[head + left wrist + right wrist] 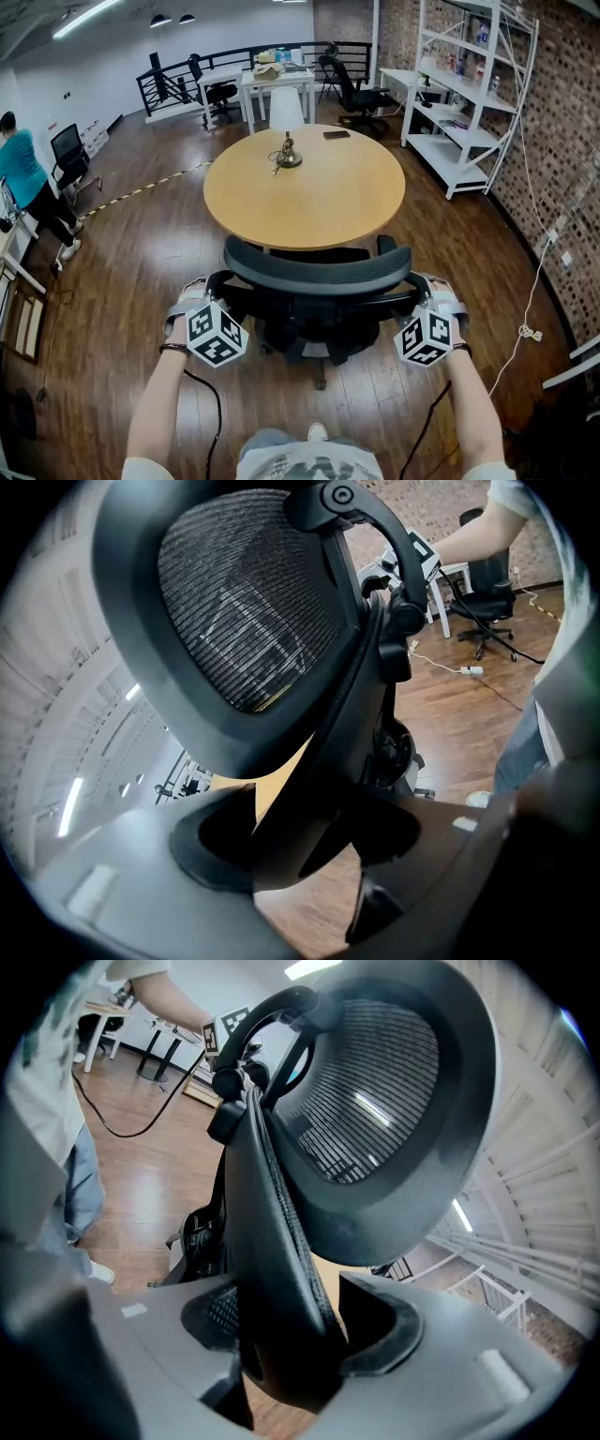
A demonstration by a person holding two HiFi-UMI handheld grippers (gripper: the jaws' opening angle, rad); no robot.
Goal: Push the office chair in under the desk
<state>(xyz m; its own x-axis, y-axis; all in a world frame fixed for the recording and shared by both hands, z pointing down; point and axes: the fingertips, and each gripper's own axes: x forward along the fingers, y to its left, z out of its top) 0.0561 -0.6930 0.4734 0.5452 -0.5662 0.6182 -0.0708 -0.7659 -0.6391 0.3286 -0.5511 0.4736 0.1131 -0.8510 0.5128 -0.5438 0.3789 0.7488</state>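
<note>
A black mesh office chair [317, 272] stands in front of me, its back toward me and its seat at the edge of the round wooden table [305, 202]. My left gripper [208, 292] holds the left edge of the backrest, my right gripper [427, 291] the right edge. In the left gripper view the backrest frame [347, 714] fills the gap of the left gripper [300, 846], with the mesh headrest [244, 611] above. In the right gripper view the backrest edge [272, 1241] sits between both pads of the right gripper [291, 1335].
A lamp [286, 127] and a dark phone [336, 134] sit on the table. White shelving [469, 84] lines the brick wall on the right, with a cable [530, 309] on the floor. Other chairs [361, 94] and white desks [277, 84] stand behind. A person [28, 183] is far left.
</note>
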